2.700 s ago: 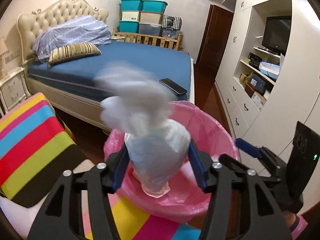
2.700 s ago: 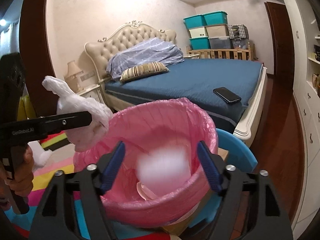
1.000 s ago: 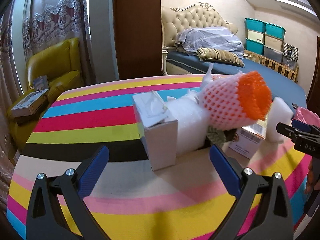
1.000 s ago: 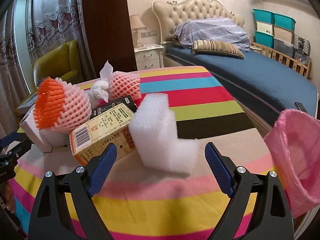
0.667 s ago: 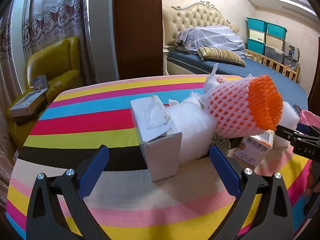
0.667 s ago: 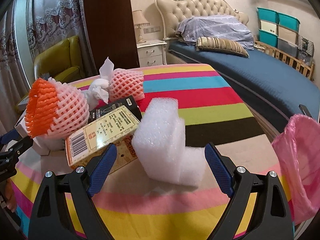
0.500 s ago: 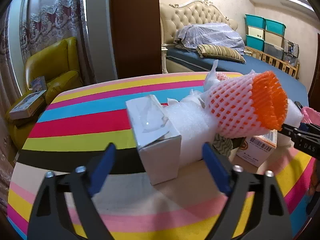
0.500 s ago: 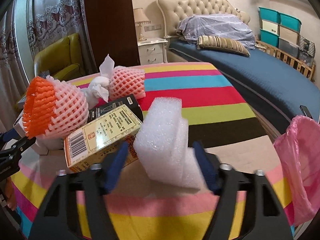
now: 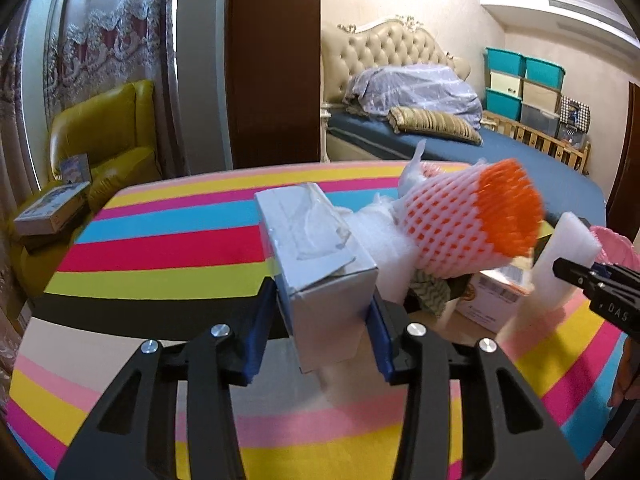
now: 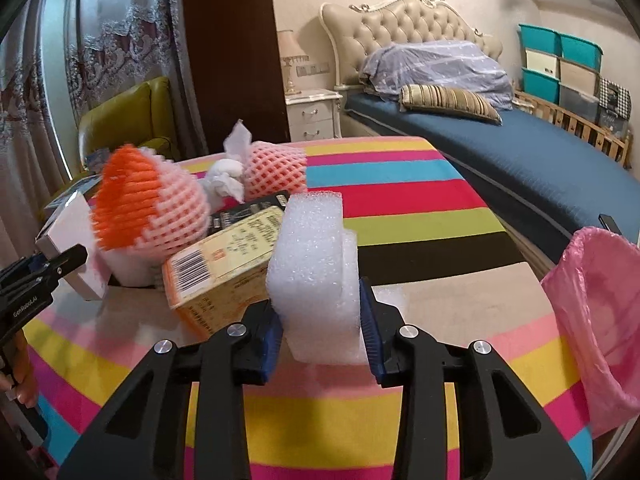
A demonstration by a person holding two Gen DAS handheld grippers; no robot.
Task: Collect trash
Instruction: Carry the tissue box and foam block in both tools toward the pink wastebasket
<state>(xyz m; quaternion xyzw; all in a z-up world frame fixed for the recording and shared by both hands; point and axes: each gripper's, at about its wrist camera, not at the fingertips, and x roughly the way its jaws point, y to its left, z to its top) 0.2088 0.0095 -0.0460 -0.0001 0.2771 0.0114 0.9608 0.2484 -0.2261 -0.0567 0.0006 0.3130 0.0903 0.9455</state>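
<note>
Left wrist view, left tongs (image 9: 323, 322) closing on white box (image 9: 320, 272), right tongs (image 10: 322, 324) closing on foam block (image 10: 316, 280)

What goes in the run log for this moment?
left claw: closing on white carton | right claw: closing on white foam block | both on striped table | pink bin bag: right of table

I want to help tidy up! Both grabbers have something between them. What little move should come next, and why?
Probably finish squeezing, then lift both pieces. The left gripper is closing around the white box, the right gripper around the foam block. Both pieces are at the table, and the pink bin bag waits beside it.
</note>
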